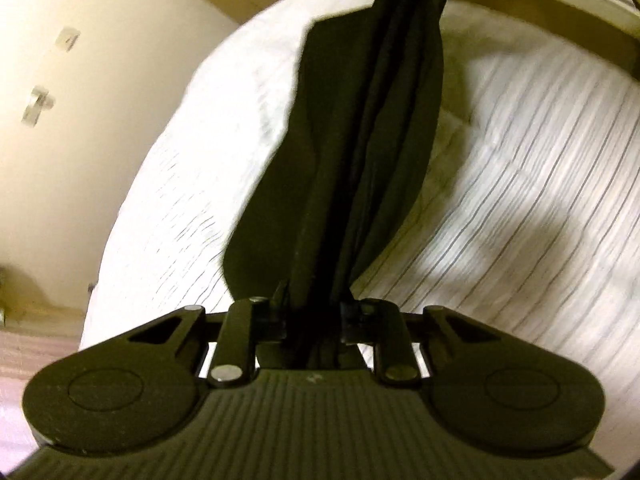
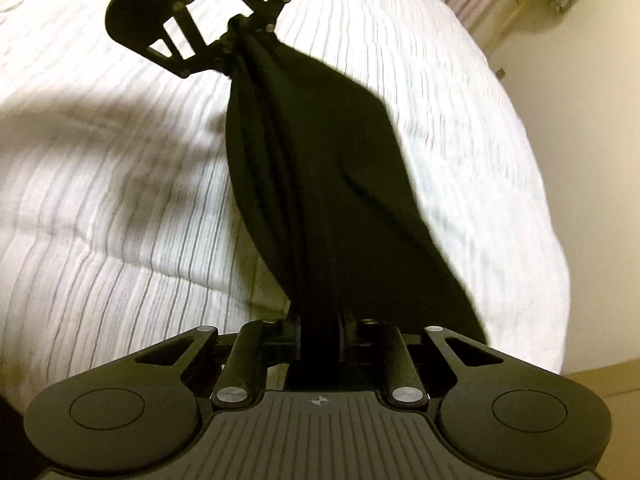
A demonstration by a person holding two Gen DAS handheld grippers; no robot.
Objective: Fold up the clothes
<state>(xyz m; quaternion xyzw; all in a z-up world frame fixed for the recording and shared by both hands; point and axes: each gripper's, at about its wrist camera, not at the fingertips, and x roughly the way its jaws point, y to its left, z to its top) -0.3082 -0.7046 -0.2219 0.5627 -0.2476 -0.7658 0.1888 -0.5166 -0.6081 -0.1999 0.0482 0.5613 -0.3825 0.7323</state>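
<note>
2 grippers, left gripper (image 1: 314,316) and right gripper (image 2: 320,328), clamp dark garment (image 2: 320,168).

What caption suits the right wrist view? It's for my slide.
Both grippers, right and left, stretch a black garment above a striped bed.

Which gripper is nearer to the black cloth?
Neither: the left gripper and the right gripper each clamp one end of the black cloth, stretched above the bed.

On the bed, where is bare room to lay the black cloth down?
The striped sheet is bare on both sides of the black cloth, out to the bed's edge by the wall. Crowded only along the middle, where the left claw and right claw hold the cloth stretched.
</note>
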